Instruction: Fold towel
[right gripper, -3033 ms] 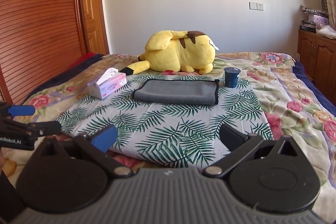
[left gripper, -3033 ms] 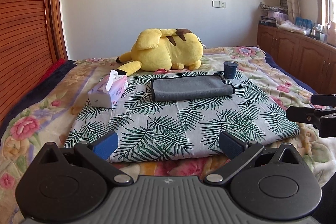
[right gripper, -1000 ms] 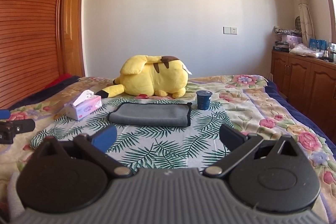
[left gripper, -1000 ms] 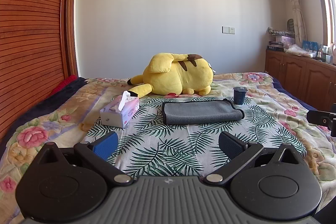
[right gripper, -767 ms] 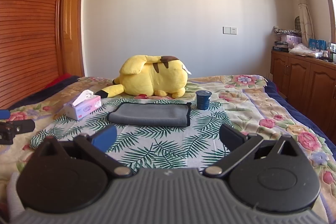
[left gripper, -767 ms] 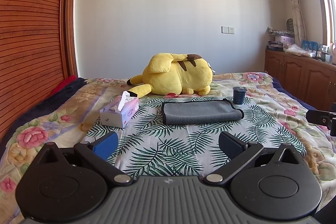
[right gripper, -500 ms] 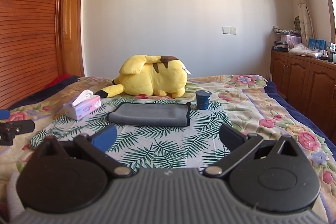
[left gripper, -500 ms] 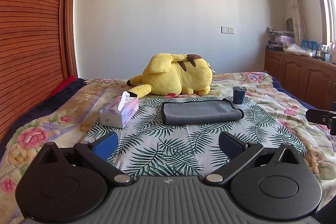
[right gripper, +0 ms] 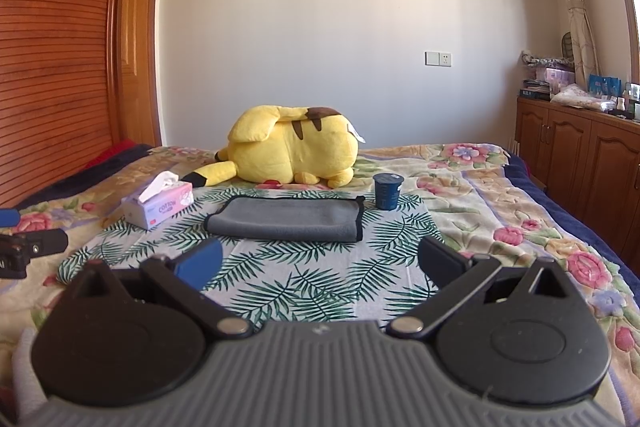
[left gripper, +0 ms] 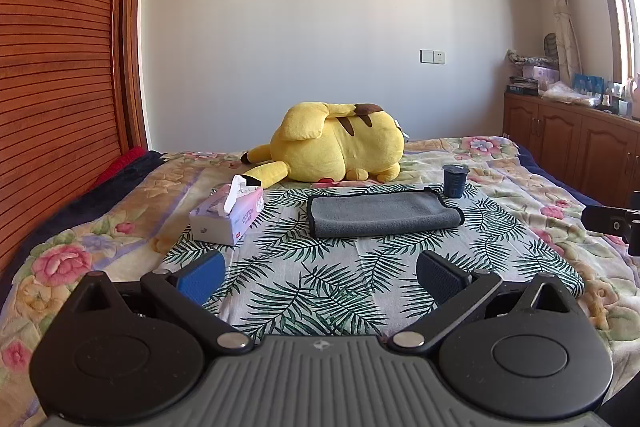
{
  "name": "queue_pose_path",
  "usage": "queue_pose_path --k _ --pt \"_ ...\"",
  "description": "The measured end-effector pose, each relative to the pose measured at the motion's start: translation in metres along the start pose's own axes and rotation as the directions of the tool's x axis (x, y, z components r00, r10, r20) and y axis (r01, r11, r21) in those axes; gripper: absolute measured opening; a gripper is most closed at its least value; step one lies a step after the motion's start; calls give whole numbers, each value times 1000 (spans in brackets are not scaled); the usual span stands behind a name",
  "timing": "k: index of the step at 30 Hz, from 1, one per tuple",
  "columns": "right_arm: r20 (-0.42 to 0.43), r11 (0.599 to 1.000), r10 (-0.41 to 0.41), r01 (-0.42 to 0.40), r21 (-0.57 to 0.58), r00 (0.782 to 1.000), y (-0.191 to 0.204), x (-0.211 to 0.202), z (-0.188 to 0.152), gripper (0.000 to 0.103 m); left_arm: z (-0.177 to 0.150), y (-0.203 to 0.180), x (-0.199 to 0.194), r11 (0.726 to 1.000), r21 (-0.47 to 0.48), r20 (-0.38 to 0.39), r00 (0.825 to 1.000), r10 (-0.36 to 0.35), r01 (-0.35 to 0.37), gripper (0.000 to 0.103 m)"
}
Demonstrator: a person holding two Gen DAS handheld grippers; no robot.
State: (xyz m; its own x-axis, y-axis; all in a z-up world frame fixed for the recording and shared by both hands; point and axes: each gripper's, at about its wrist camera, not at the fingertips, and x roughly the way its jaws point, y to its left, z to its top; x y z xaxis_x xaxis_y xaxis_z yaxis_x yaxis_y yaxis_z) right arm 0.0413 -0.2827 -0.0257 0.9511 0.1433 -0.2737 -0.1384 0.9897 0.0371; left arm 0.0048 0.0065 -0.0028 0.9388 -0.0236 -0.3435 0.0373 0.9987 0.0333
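Gray towel (left gripper: 382, 214) is lying folded on the leaf-print cloth (left gripper: 320, 275) atop the bed (left gripper: 80, 227), between tissue box (left gripper: 226, 213) and dark cup (left gripper: 454, 180). Left tool (left gripper: 320, 273) and right tool (right gripper: 320, 263) are both hanging released, well short of it. Right wrist view alone is showing a door (right gripper: 138, 39).

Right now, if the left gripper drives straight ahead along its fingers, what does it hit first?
Probably the grey towel. The left gripper is open, empty and aimed at it over the leaf-print cloth; height is unclear, so it might graze the cloth first.
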Motion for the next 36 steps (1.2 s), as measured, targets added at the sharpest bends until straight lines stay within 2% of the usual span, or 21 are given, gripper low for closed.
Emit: queue_pose_path --k 36 --pt "0 1000 -1 1 -1 1000 1 0 0 103 -1 -2 0 1000 14 -2 1000 -4 4 85"
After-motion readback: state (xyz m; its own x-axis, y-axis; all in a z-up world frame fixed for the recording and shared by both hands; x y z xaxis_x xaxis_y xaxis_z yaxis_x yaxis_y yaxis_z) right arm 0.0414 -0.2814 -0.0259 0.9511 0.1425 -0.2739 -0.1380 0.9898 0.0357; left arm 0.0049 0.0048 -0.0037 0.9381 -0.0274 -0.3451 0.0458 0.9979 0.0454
